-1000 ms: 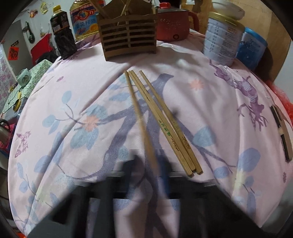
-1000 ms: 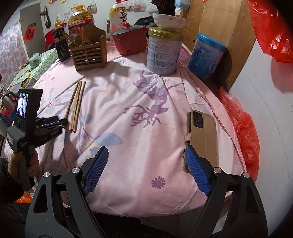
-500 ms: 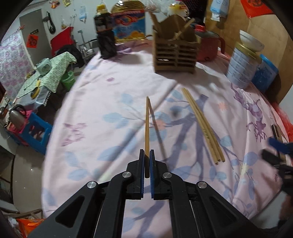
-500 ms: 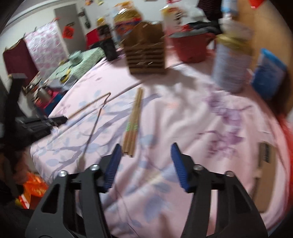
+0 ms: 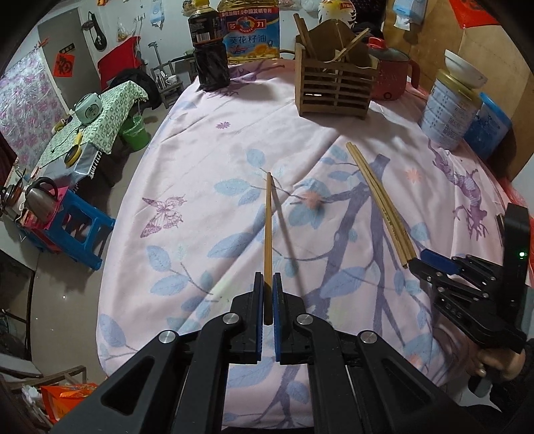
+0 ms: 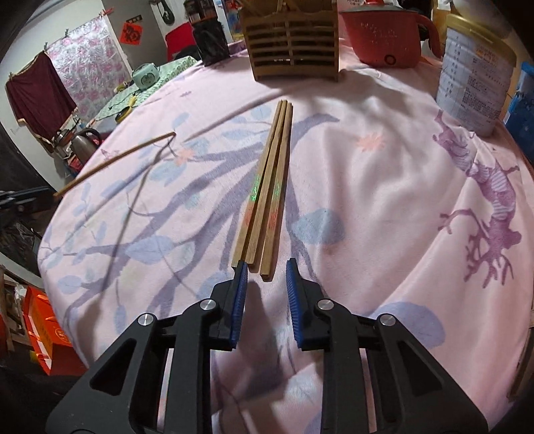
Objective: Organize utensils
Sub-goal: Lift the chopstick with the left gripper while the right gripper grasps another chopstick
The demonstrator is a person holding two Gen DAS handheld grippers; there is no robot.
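Note:
My left gripper (image 5: 267, 283) is shut on a single wooden chopstick (image 5: 268, 227) and holds it above the pink tablecloth, pointing away from me; the chopstick also shows in the right wrist view (image 6: 116, 160). Three more chopsticks (image 6: 267, 190) lie side by side on the cloth; they also show in the left wrist view (image 5: 380, 200). My right gripper (image 6: 266, 270) is open, its fingertips at their near ends, one pad (image 6: 241, 277) beside the leftmost stick. A slatted wooden utensil holder (image 5: 335, 86) with several sticks in it stands at the back, also seen in the right wrist view (image 6: 293, 46).
A dark sauce bottle (image 5: 208, 56), an oil jug (image 5: 250, 30), a red electric pot (image 6: 380, 36), a tall tin (image 6: 474, 80) with a bowl (image 5: 465, 71) on it and a blue tub (image 5: 489, 127) stand along the back and right. The table edge drops off at the left.
My left gripper has lifted one chopstick away from the others and carried it left. My right gripper has moved across to the near ends of the three remaining chopsticks and narrowed its opening.

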